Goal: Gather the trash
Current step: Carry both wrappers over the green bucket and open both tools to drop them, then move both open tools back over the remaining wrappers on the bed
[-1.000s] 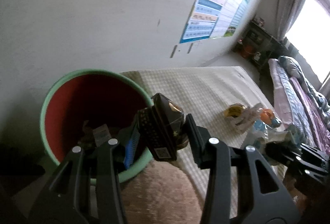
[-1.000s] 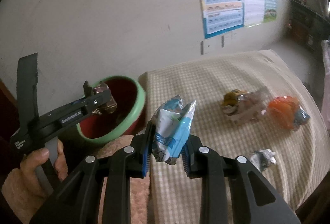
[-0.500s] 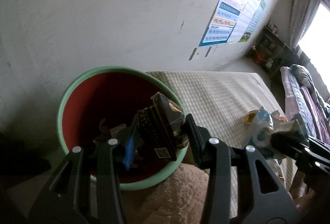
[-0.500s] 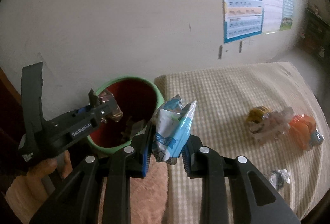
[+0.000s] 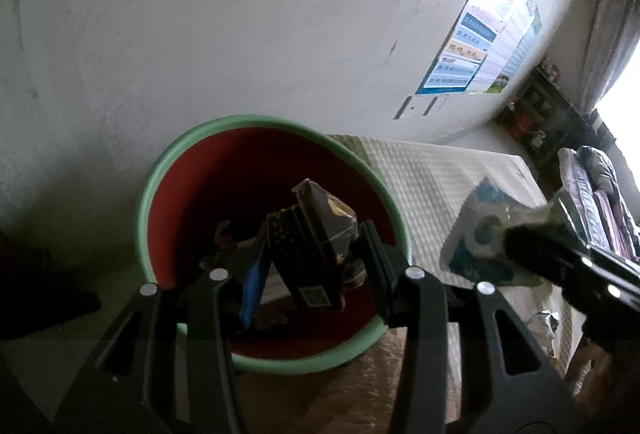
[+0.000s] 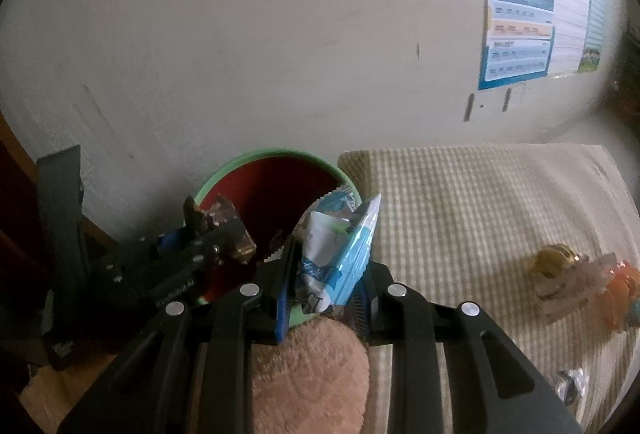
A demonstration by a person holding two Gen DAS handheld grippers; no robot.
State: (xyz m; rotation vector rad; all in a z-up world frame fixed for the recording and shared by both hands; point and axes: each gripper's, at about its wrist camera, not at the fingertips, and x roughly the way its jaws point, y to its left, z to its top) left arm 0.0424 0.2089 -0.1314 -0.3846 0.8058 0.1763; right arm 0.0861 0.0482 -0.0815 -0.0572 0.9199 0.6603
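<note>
Now the dark wrapper (image 5: pixel 310 250) sits pinched in the left claw (image 5: pixel 310 266), whose fingers are closed on its sides, and it hangs right above the open mouth of the bin (image 5: pixel 160 186); in the right wrist view that wrapper (image 6: pixel 230 230) shows at 9 o'clock, over the bin's left edge. The bin (image 6: pixel 224 170) has a green rim and a red inside, with some scraps lying at the bottom, and it stands against the white wall (image 5: pixel 200 34) beside the left end of the desk (image 6: pixel 460 202), which carries a checked cloth.

The right claw (image 6: pixel 324 278) grips a blue and white packet (image 6: pixel 336 254), squeezed between its two fingers, just above the bin's near right rim. From the left wrist view that packet (image 5: pixel 476 238) and the right claw (image 5: pixel 532 254) come in from 3 o'clock, near the bin's rim.

Further out on the cloth, at 3 o'clock in the right wrist view, lie a yellowish piece (image 6: pixel 554 258), a clear wrapper (image 6: pixel 576 286) touching it, and an orange piece (image 6: pixel 618 290) at the far edge. A small silvery scrap (image 6: pixel 572 384) lies at about 4 o'clock, nearer the front edge. A pinkish fuzzy surface (image 6: pixel 312 374) fills the space under the right claw at 6 o'clock. On the wall at 1 o'clock hangs a poster (image 6: pixel 520 22) with blue and orange bands
</note>
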